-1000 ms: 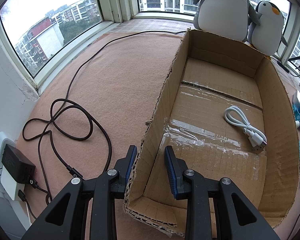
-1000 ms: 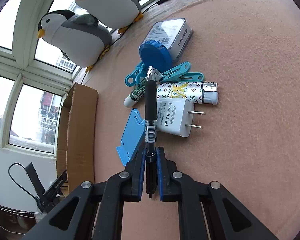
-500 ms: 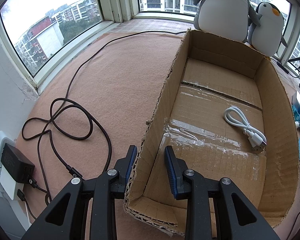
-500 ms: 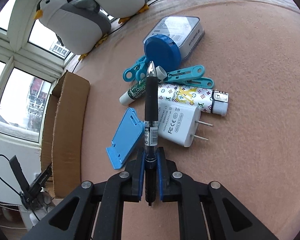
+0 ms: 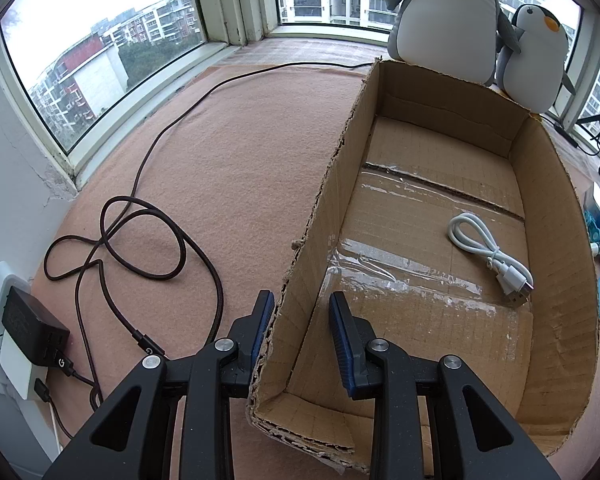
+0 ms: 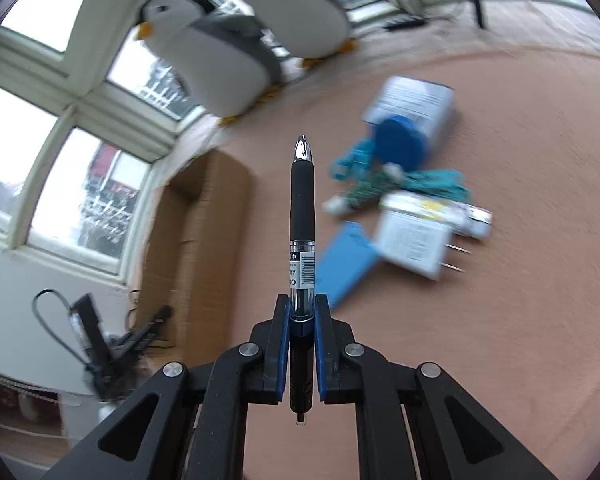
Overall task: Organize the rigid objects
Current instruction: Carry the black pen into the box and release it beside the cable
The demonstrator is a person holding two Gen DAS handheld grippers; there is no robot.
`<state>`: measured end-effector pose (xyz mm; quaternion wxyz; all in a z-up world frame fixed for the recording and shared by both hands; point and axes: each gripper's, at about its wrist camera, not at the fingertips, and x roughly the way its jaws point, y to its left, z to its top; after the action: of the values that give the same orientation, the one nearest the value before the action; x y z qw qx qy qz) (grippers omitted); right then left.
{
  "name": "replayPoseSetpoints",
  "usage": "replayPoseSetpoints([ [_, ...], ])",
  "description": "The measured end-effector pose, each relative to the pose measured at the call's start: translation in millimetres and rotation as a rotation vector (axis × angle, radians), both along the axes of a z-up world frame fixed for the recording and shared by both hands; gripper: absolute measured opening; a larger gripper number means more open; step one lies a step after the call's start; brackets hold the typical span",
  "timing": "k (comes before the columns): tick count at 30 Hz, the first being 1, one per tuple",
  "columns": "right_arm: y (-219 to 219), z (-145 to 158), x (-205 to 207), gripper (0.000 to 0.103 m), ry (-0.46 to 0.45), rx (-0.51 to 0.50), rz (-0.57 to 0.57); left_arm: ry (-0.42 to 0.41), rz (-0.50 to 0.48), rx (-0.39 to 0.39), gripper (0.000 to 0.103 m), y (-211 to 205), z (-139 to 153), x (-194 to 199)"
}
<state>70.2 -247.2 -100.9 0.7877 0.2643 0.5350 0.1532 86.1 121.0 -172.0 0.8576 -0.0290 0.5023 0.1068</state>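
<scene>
Right now my left gripper stands open, its jaws straddling the near left wall of the cardboard box: one finger outside, one inside, the outer pad close against the cardboard. Left of the box, a dark braided cable loops across the pink felt mat toward a black charger plugged in at the mat's left edge. Inside the box, toward its right wall, lies a coiled white USB cable. Two plush penguins sit behind the box's far edge, by the window.

On the right, my right gripper is clamped on a black pen, which points straight forward with its silver tip away from me. Beyond it the view is blurred: the box's corner shows left of the pen, and right of it a pile rests on the mat: a blue card holder, a white wall charger, a blue round lid and teal clips.
</scene>
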Motion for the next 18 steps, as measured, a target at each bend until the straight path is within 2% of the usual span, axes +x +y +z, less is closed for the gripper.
replayPoseSetpoints([
  [8, 70.9, 34.7, 20.0, 0.01, -0.07, 0.009, 0.157, 0.0, -0.001, 0.0, 0.031, -0.1, 0.0, -0.3],
  [18, 147.4, 35.7, 41.3, 0.01, -0.097, -0.052, 0.305, -0.001, 0.0, 0.001, 0.031, 0.0, 0.0, -0.5],
])
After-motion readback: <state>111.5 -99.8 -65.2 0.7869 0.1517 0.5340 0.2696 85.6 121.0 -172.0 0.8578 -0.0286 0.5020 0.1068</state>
